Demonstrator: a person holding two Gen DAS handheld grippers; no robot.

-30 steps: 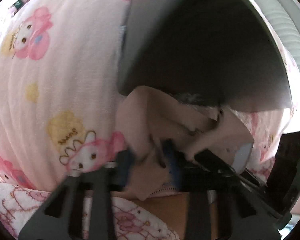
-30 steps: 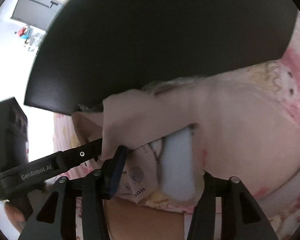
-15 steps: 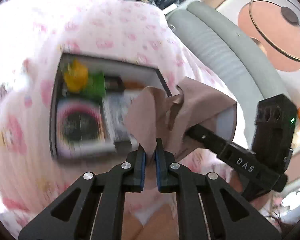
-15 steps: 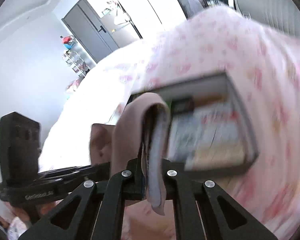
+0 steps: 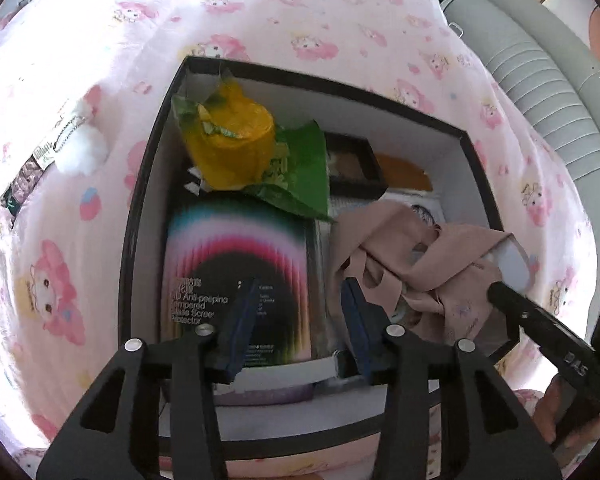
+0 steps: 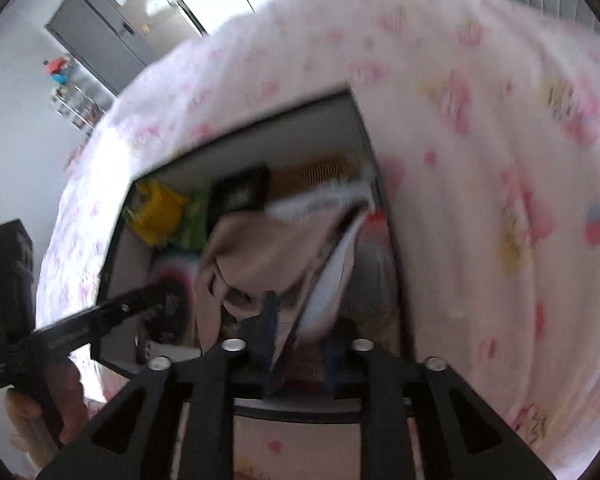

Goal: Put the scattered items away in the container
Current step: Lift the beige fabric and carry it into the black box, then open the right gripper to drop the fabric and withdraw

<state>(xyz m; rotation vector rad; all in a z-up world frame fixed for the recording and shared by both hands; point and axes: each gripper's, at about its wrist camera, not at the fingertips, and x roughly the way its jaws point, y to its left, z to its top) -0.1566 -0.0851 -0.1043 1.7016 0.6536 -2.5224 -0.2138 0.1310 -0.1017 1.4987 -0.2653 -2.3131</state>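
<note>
Blanket (image 5: pixel 340 12): pink and white cartoon print; covers the whole surface under the box.
Box (image 5: pixel 142 200): black rim, white inner walls, open top; rests on the blanket.
Screen protector pack (image 5: pixel 236 272): flat in the box, near-left area; rainbow arc on black.
Beige cloth (image 5: pixel 412 256): crumpled, lying in the right part of the box on top of other contents; its right end drapes toward the box's right wall. In the right wrist view the cloth (image 6: pixel 260 256) sits directly ahead of the right fingers, with a white lining exposed.
Yellow packet (image 5: pixel 230 144): far-left corner of the box, resting on a green packet (image 5: pixel 300 176).
Dark small box (image 5: pixel 352 164): at the far wall, beside an orange comb (image 5: pixel 404 168).
Fluffy white charm (image 5: pixel 80 148): on the blanket, outside the box, left of it.
Left gripper (image 5: pixel 300 320): fingers apart, nothing between them; positioned above the box, just left of the cloth.
Right gripper (image 6: pixel 300 344): fingers apart; a fold of cloth lies between them, not clamped; the image is blurred here.
</note>
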